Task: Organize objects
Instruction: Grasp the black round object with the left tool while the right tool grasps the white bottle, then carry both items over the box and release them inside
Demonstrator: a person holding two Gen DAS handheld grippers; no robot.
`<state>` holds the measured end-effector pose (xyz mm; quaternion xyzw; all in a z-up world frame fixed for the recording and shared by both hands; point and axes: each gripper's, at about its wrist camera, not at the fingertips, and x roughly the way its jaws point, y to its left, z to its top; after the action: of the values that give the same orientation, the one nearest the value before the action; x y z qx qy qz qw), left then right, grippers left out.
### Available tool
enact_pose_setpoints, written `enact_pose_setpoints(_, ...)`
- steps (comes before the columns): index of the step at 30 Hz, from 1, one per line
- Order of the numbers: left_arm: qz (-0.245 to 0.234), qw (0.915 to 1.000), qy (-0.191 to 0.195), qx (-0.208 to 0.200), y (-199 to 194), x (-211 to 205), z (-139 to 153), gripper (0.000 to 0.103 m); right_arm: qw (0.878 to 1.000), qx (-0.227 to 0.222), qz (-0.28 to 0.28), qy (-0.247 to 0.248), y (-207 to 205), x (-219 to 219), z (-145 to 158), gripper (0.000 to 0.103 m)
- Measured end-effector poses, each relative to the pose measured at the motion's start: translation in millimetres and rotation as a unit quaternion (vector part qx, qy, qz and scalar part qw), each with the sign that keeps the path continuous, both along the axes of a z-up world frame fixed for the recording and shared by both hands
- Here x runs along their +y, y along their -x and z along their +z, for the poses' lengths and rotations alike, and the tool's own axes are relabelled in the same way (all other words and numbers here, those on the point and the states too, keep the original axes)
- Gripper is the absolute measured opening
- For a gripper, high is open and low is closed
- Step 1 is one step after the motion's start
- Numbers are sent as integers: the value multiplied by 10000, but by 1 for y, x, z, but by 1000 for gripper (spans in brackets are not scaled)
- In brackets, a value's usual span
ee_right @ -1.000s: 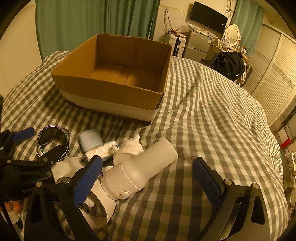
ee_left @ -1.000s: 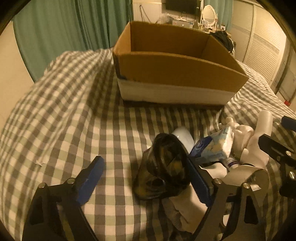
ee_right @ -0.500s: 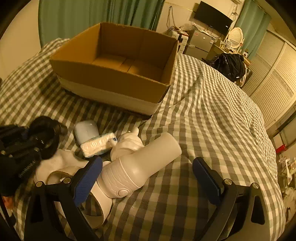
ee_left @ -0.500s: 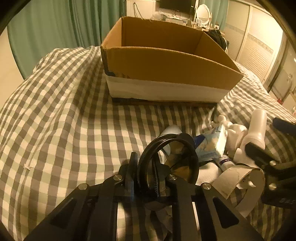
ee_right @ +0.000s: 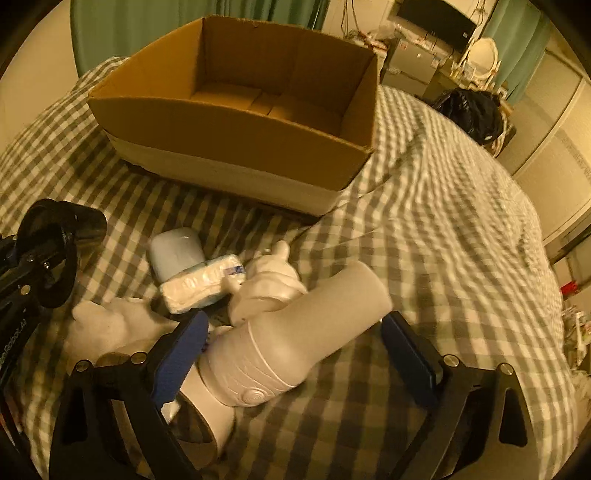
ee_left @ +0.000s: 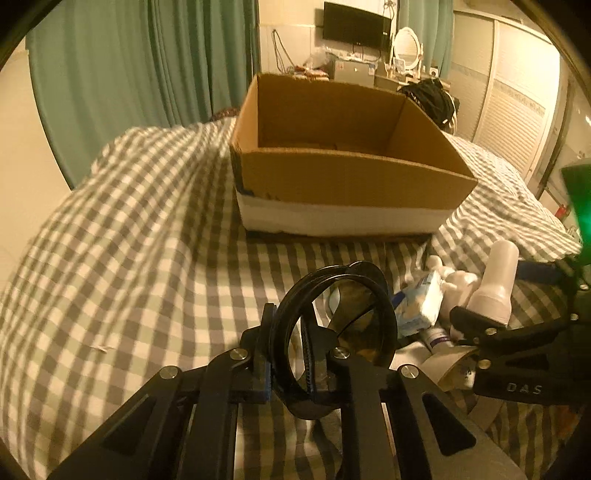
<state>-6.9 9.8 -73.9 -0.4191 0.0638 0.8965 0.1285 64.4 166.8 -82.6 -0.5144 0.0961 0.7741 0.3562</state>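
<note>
My left gripper (ee_left: 290, 354) is shut on dark round sunglasses (ee_left: 365, 314) and holds them above the checked bedspread; they also show at the left of the right wrist view (ee_right: 55, 240). An open cardboard box (ee_left: 354, 177) stands ahead, its inside bare (ee_right: 258, 103). My right gripper (ee_right: 291, 354) is open, its blue pads on either side of a white cylindrical device (ee_right: 295, 343) lying on the bed. Beside it lie a white figurine (ee_right: 269, 280), a tissue pack (ee_right: 199, 280) and a pale blue case (ee_right: 177, 251).
A white cloth (ee_right: 110, 325) and a tape roll (ee_left: 454, 365) lie in the pile near me. The checked bedspread (ee_left: 129, 240) slopes off to the left. Green curtains (ee_left: 147, 74) and a desk with a TV (ee_left: 354, 26) are behind the box.
My left gripper closed on the sunglasses and lifted them off the bed. My right gripper moved forward so its open fingers now straddle the white device.
</note>
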Motion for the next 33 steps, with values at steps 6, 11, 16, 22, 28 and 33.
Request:
enact_pose_setpoints(6, 2, 10000, -70, 57, 5, -7, 3, 12, 9997, 30, -37, 226, 8, 2, -6, 71)
enact_pose_setpoints(11, -45, 9999, -132, 83, 5, -10, 4, 13, 9990, 220, 52, 386, 10, -4, -6, 49)
enact_pose_setpoints(16, -36, 9998, -150, 122, 4, -10, 6, 13, 9980, 503, 52, 389, 4, -9, 6, 49)
enact_pose_setpoints(22, -36, 9997, -101, 240, -2, -9, 13, 13, 9971, 747, 76, 115, -3, -18, 31, 49)
enact_pose_setpoints(28, -83, 9990, -85, 429, -8, -5, 33, 12, 9945, 1030, 203, -23, -6, -24, 59, 49)
enact_pose_setpoints(33, -237, 9977, -184, 603, -9, 0, 57, 13, 9909, 1282, 397, -36, -6, -27, 83, 49)
